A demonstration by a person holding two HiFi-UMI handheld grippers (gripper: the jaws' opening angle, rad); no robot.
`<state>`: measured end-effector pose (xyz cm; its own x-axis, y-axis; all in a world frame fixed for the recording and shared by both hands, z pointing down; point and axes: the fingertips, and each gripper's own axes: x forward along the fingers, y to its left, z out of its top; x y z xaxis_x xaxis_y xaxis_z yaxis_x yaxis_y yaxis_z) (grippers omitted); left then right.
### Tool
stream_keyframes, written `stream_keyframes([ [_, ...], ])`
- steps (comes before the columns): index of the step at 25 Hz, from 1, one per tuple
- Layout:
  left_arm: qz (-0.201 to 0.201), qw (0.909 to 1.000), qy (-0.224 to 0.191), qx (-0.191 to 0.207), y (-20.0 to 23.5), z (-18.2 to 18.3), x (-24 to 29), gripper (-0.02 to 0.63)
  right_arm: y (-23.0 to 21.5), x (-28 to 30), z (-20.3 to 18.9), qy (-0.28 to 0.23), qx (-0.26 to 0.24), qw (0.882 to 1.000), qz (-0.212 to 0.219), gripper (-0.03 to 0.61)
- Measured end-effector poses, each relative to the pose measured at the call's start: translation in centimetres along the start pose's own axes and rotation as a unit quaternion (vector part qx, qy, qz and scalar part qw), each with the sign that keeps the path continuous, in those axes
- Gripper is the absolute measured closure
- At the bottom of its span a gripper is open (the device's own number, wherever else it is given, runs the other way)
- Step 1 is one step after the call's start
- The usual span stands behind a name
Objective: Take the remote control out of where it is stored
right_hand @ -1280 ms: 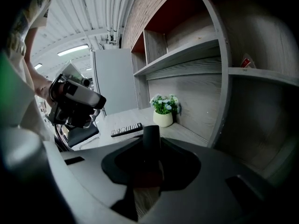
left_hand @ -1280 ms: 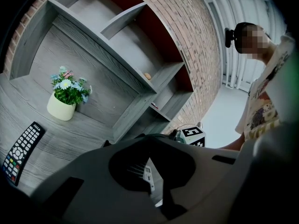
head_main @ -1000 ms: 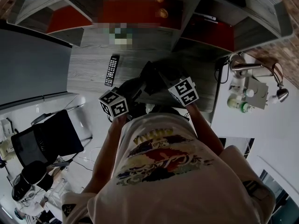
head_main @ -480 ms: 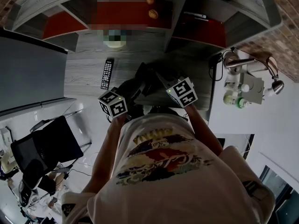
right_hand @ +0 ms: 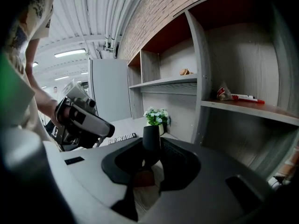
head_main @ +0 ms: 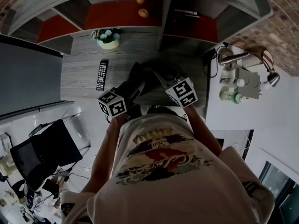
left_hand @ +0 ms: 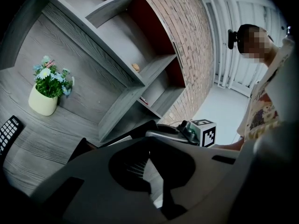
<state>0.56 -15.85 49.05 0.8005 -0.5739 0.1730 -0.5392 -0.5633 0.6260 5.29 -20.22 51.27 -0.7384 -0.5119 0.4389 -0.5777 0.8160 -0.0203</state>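
While you stand at the grey wood desk (head_main: 79, 76), both grippers are held low in front of your chest, side by side and apart from each other. Your left gripper (left_hand: 150, 158) has its jaws pressed together with nothing between them. Your right gripper (right_hand: 151, 136) is the same: jaws together, holding nothing, their dark tip pointing up toward the shelves.

The remote (head_main: 102, 75) lies flat in the open on the desk, to the left of your left gripper and ahead of it. It is apart from both sets of jaws, and neither touches it. Its long side runs away from you, toward the back of the desk.

Further back, past the remote, a small pot of flowers (head_main: 108, 37) stands upright against the foot of the shelves (head_main: 161, 17). The shelves have grey wood walls and red back panels. Two small round brown things (head_main: 143, 13) sit on the middle shelf. A red pen (right_hand: 246, 98) lies on the shelf to the right.

A black chair (head_main: 46, 143) stands off to your left, beside the desk.
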Motion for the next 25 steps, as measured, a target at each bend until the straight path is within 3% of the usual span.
stream_keyframes([
  [11, -0.023, 0.9996, 0.017, -0.005, -0.9, -2.0, 1.1, 0.609, -1.7, -3.0, 1.6, -0.034, 0.022, 0.999, -0.03, 0.48],
  [25, -0.025, 0.9991, 0.034, 0.001, -1.4, -3.2, 2.1, 0.609, -3.9, -4.7, -1.9, -0.005, 0.025, 0.998, -0.063, 0.48],
])
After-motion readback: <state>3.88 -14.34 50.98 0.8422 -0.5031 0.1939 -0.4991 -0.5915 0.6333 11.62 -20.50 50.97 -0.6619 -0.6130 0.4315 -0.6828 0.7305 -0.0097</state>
